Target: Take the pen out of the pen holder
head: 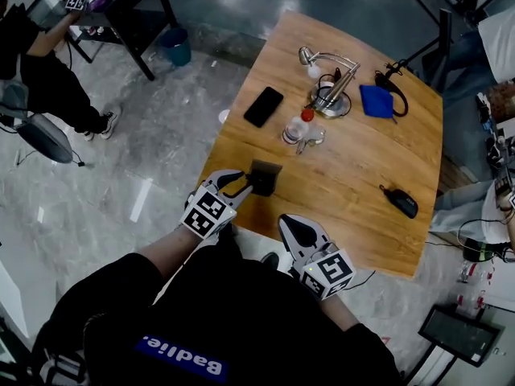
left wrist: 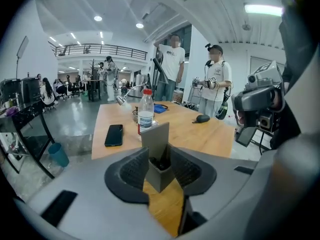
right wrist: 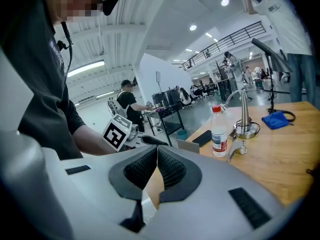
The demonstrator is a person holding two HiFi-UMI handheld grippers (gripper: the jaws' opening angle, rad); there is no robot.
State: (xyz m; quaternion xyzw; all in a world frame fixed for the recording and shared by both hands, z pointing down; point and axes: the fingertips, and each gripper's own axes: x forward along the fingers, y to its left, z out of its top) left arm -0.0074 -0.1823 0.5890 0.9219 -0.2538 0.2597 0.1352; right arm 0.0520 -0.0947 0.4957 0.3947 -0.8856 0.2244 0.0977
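A grey square pen holder (head: 264,177) stands near the wooden table's (head: 354,175) near-left edge. My left gripper (head: 245,185) reaches it from the left, its jaws wide apart. In the left gripper view the holder (left wrist: 156,139) sits between the two pads, corner towards me, with something dark down inside it; I cannot make out a pen. My right gripper (head: 291,225) hovers at the table's near edge, right of the holder, holding nothing. In the right gripper view its pads (right wrist: 170,166) meet, and the left gripper's marker cube (right wrist: 118,133) shows beyond them.
Further back on the table are a black phone (head: 263,106), a clear bottle with a red cap (head: 299,127), a metal desk lamp (head: 330,95), a blue cloth (head: 375,101) and a small black device (head: 400,202). People stand beyond the table's far side (left wrist: 170,69).
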